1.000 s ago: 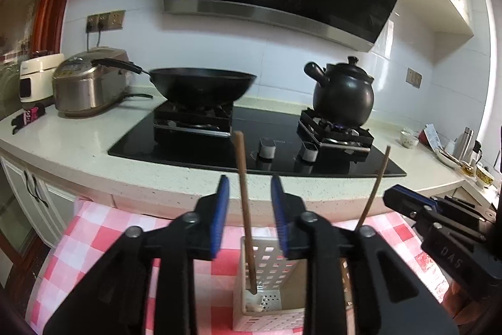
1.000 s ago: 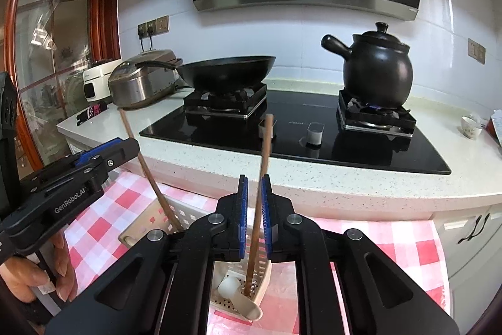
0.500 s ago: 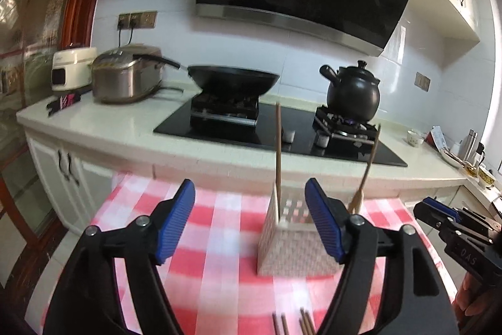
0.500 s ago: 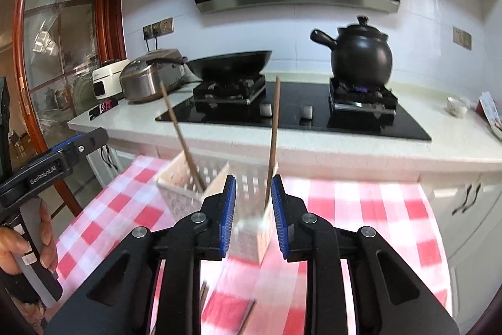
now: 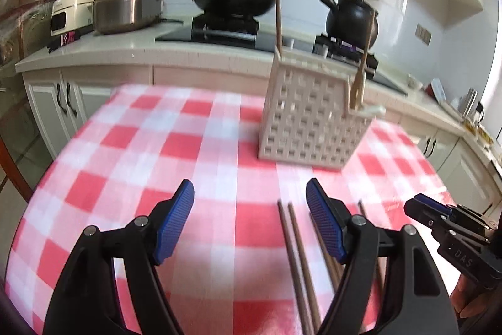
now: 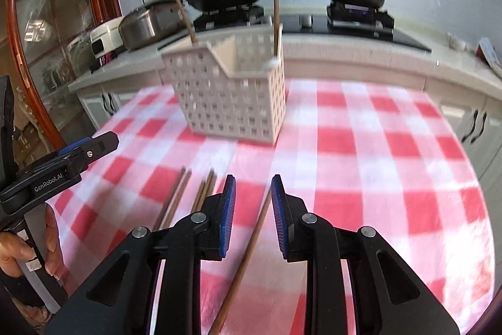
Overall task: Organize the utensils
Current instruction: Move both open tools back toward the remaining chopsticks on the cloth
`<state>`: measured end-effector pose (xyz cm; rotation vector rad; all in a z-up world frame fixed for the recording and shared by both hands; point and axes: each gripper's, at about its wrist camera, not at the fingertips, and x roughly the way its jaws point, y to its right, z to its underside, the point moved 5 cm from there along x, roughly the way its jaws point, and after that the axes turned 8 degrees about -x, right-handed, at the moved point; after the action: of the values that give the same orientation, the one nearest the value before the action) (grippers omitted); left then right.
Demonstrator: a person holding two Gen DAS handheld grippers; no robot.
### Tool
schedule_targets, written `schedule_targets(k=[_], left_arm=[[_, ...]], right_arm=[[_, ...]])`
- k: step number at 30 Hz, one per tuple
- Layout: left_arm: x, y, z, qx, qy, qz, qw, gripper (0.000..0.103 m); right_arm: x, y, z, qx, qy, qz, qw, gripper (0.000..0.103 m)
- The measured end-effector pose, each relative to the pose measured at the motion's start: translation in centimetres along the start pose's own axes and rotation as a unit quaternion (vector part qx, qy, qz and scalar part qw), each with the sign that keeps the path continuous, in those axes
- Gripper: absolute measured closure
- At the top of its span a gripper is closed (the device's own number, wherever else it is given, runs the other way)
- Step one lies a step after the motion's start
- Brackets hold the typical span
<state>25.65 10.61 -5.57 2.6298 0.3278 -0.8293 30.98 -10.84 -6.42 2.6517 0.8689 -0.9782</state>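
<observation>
A white perforated utensil basket stands on the red-checked tablecloth; it also shows in the right wrist view. Two brown chopsticks stand in it, with a white spoon at its rim. Several chopsticks lie on the cloth near me, also in the right wrist view. My left gripper is open and empty above the cloth. My right gripper is open, with one loose chopstick lying on the cloth between its jaws.
Behind the table runs a counter with a hob, a black wok, a black kettle pot, a steel cooker and a white appliance. White cabinets stand below. The table edge curves at left and right.
Both grippers let go of the chopsticks they held in the basket, opened, and pulled back and down toward the loose chopsticks on the cloth.
</observation>
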Motion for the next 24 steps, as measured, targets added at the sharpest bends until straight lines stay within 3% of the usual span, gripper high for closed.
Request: schedule_targets(k=[15, 24], left_arm=[[0.8, -0.6, 4.2, 0.021, -0.047, -0.023, 0.9984, 0.032], [1.1, -1.4, 5.2, 0.026, -0.060, -0.029, 0.9974, 0.032]], right_arm=[[1.9, -0.5, 4.6, 0.023, -0.059, -0.011, 0.998, 0.079], [3.8, -1.0, 4.4, 0.013, -0.089, 0.004, 0.996, 0.079]])
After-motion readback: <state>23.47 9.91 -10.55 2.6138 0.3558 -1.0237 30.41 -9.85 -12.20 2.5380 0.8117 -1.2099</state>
